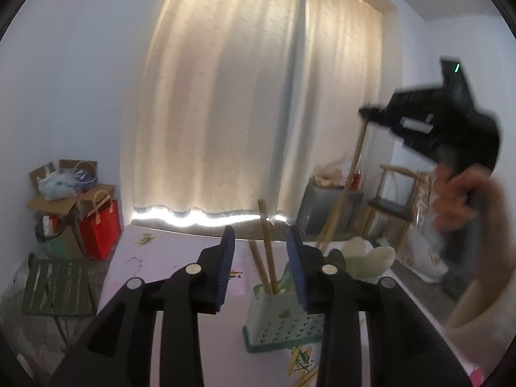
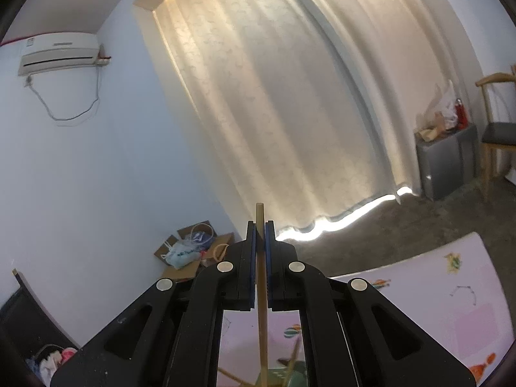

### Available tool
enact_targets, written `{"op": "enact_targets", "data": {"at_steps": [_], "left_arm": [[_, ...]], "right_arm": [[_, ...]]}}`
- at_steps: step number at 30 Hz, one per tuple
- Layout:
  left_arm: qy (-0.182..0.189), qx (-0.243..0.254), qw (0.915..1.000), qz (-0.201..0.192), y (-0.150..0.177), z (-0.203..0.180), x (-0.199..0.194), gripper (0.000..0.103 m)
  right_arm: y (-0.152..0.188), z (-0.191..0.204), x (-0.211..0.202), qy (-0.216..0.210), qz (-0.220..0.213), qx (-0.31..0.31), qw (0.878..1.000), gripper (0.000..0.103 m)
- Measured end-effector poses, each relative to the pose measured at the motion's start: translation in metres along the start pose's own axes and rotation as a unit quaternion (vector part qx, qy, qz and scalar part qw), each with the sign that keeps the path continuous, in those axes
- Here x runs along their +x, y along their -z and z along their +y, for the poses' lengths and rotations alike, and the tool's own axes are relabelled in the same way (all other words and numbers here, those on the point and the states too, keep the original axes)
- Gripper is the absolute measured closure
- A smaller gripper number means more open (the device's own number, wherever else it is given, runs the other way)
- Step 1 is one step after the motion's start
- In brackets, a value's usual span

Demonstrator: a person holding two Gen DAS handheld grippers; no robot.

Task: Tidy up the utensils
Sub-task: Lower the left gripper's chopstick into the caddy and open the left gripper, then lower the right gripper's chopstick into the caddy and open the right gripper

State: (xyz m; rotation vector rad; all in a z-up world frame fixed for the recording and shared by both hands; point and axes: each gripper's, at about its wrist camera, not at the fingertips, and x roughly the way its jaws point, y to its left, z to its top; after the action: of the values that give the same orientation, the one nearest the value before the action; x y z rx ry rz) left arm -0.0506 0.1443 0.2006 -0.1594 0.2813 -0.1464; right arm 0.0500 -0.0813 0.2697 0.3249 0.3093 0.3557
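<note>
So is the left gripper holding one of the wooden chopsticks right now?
No, the left gripper is open with nothing between its blue-padded fingers; the wooden chopsticks standing in the green perforated holder sit beyond it.

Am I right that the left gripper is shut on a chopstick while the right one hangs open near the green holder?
No, it is the reverse. The right gripper is shut on a chopstick, as the right wrist view shows. The left gripper is open near the green holder, as the left wrist view shows.

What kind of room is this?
Probably a lived-in room at home, not a kitchen: a full-length curtain over the window, a wall air conditioner, and cardboard boxes and bags piled in the corner.
</note>
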Motion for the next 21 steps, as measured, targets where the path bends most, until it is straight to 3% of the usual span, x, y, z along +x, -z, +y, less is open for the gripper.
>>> {"op": "enact_targets", "data": {"at_steps": [6,8,10,14,17,21], "left_arm": [[-0.007,0.021,0.9997,-0.003,-0.013,-0.002,-0.01,0.071],[-0.012,0.024,0.9995,-0.015,-0.02,0.001,-0.019,0.071],[-0.019,0.024,0.9992,-0.027,-0.023,0.006,-0.024,0.071],[-0.026,0.015,0.9994,-0.014,-0.02,0.013,-0.028,0.071],[-0.026,-0.007,0.9995,-0.015,-0.021,0.017,-0.035,0.071],[-0.03,-0.012,0.9994,-0.012,-0.025,0.017,-0.044,0.071]], "right_arm": [[0.04,0.012,0.027,0.012,0.015,-0.038,0.999,0.1],[0.059,0.019,0.02,0.02,-0.004,-0.076,0.997,0.1],[0.078,0.025,0.017,0.029,0.005,-0.111,0.993,0.099],[0.105,0.019,0.007,0.043,0.017,-0.114,0.992,0.098],[0.104,0.011,0.001,0.067,0.02,-0.11,0.991,0.094],[0.09,0.009,0.001,0.057,0.051,-0.1,0.992,0.092]]}}
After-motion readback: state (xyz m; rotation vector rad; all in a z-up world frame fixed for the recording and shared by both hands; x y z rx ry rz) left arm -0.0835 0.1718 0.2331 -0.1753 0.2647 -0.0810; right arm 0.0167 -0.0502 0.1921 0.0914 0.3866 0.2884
